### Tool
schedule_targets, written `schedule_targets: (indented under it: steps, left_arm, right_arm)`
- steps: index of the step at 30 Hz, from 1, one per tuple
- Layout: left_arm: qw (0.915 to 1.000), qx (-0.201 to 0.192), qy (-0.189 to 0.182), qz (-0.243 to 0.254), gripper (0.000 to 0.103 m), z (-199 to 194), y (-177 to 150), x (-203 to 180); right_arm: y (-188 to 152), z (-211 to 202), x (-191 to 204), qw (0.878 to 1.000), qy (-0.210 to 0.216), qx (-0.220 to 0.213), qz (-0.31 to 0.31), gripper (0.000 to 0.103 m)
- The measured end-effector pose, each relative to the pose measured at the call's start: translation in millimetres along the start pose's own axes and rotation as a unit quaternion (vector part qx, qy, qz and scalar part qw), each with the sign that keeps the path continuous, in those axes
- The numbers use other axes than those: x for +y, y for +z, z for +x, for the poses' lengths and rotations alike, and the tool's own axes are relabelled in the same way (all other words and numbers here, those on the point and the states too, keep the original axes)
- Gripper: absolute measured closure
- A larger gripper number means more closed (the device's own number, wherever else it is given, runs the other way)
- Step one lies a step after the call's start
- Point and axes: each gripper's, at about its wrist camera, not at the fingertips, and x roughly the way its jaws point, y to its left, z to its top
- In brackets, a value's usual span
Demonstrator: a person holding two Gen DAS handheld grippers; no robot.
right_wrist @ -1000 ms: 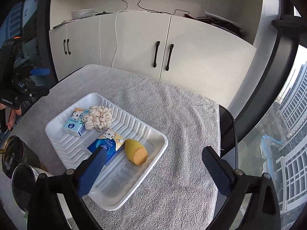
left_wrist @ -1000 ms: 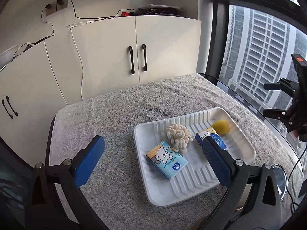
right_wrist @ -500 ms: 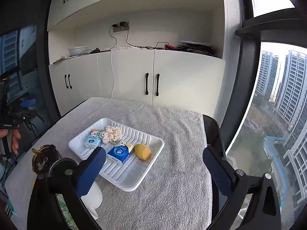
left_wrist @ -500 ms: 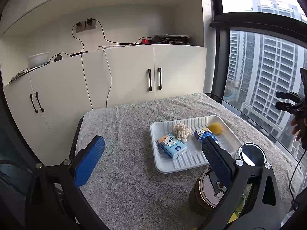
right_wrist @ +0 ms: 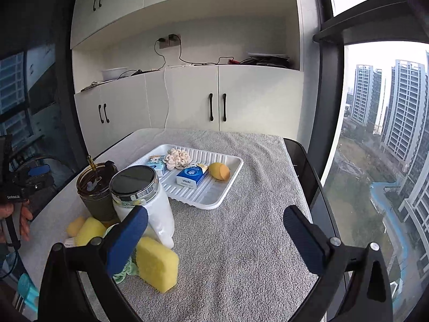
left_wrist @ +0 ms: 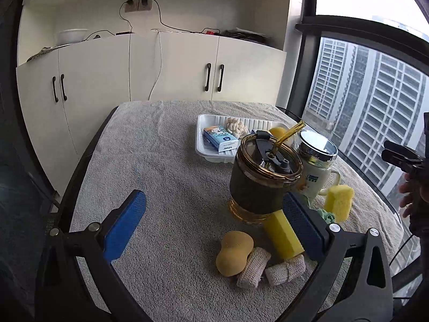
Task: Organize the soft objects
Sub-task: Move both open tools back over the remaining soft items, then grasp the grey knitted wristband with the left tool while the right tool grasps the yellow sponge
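A white ribbed tray [left_wrist: 211, 155] [right_wrist: 214, 198] on the grey towel holds two tissue packs [left_wrist: 219, 138] [right_wrist: 191, 177], a cream knotted scrunchie [left_wrist: 236, 128] [right_wrist: 177, 158] and a yellow sponge egg [right_wrist: 219, 171]. Near the table's front lie a gourd-shaped yellow sponge [left_wrist: 234, 252], two beige knit rolls [left_wrist: 268, 267], a long yellow sponge [left_wrist: 283, 237], a green cloth [right_wrist: 124, 268] and a yellow sponge block [left_wrist: 338, 201] [right_wrist: 156, 263]. My left gripper [left_wrist: 214, 230] hangs open above the towel, left of these. My right gripper [right_wrist: 217, 238] is open over bare towel.
A dark tumbler with a gold straw [left_wrist: 261, 177] [right_wrist: 97, 190] and a white mug with a chrome lid [left_wrist: 316, 166] [right_wrist: 142, 201] stand between the tray and the loose items. White cabinets [left_wrist: 171, 72] stand behind the table. A window runs along the right.
Both grippers have pulled back and up from the tray. The tumbler, the mug and the loose sponges at the front have come into view. Both stay open and hold nothing.
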Motion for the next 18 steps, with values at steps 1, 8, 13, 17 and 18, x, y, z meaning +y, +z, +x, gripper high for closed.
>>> schedule_targets:
  steps: [1,8,13,17,18]
  left_arm:
    - [1.0,0.004,0.002,0.001,0.0,-1.3,-7.8,-3.7]
    - [0.9994,0.032,-0.008,0.007,0.0,-9.7,-52.3,-31.7]
    - [0.9987,0.046,-0.022,0.001,0.0,-6.3,-70.9,-53.9]
    - [0.9985,0.048,-0.024,0.007,0.0,3.9,-75.0,-73.3]
    - [0.9984,0.049,-0.027,0.007,0.0,6.6,-75.9,-77.7]
  right_arm:
    - [-6.4,-1.3,5.1,1.0,0.004,0.002,0.001,0.0]
    - [-51.2,5.3,39.9,0.999,0.029,0.042,0.007,0.0]
    - [-64.7,24.6,46.5,0.997,0.032,0.069,0.011,0.0]
    - [-63.3,40.0,47.5,0.996,0.032,0.078,0.012,0.0]
    - [-62.7,44.1,47.2,0.996,0.033,0.081,0.014,0.0]
